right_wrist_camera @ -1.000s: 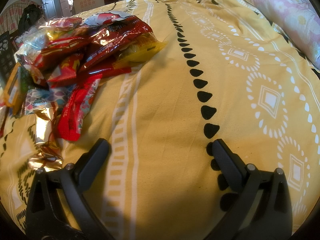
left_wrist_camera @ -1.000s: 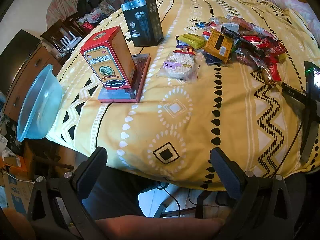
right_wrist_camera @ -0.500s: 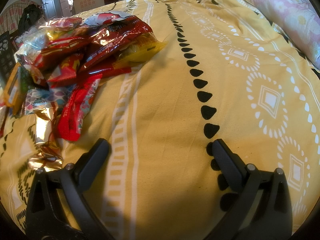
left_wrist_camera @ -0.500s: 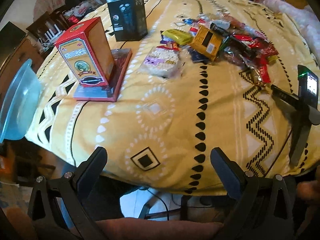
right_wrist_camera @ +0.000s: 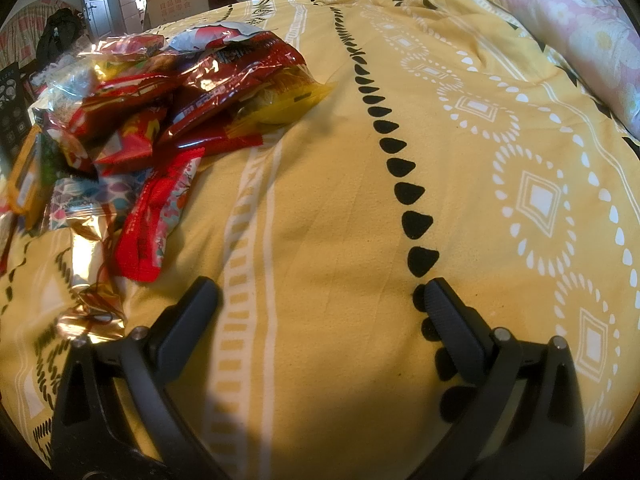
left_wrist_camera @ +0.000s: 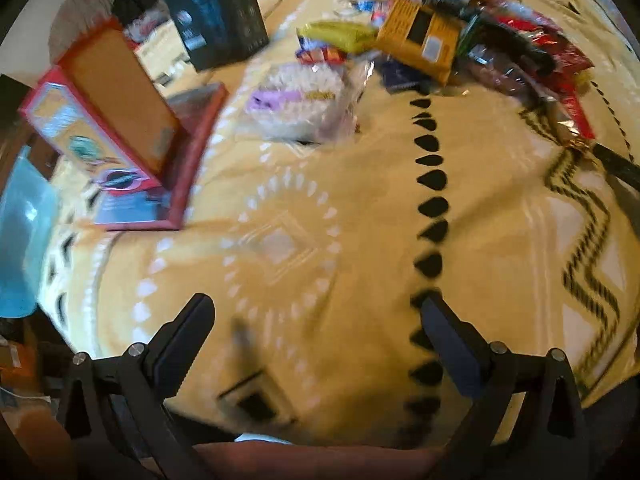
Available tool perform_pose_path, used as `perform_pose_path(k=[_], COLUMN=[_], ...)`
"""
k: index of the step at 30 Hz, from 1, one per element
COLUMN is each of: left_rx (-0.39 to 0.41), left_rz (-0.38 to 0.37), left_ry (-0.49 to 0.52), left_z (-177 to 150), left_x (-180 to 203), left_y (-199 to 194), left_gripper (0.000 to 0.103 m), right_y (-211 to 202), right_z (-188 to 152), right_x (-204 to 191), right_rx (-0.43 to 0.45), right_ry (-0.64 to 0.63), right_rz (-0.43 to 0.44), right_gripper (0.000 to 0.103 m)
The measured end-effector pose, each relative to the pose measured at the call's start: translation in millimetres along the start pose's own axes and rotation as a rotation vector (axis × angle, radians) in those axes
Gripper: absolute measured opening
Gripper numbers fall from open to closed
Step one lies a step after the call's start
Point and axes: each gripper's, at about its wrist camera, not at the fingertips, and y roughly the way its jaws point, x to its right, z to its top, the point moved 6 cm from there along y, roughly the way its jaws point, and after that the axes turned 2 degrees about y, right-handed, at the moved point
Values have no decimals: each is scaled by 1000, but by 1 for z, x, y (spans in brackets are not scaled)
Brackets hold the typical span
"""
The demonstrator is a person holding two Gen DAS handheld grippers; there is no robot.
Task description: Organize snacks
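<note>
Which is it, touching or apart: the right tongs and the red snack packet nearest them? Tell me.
Apart. The right wrist view shows bare yellow cloth between the open right tongs and the red snack packet.

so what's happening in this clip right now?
A person holds two grippers over a yellow patterned cloth. Both are open and empty: nothing is picked up yet. The left gripper faces a clear bag of white snacks, with a red box and a dark box off to its left; that view is blurred. The right gripper sits beside the pile of snack packets, not touching it.
</note>
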Motion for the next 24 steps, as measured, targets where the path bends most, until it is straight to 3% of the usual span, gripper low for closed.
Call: perform_pose_path(k=[6, 10, 13, 18, 24], left_rx=[27, 134, 129, 220, 249], left_rz=[-51, -142, -122, -156, -164], left_ry=[-40, -64, -94, -112, -120], left_z=[35, 67, 83, 93, 90], left_x=[0, -2, -9, -12, -10], left_y=[18, 16, 40, 59, 66], left_gripper=[103, 103, 103, 103, 103], right_y=[0, 0, 0, 0, -1], right_z=[0, 0, 0, 0, -1], right_x=[0, 0, 0, 0, 0], right_rx=[0, 0, 0, 0, 0], right_ry=[0, 0, 0, 0, 0], right_rz=[0, 0, 0, 0, 0], right_gripper=[103, 103, 103, 103, 103])
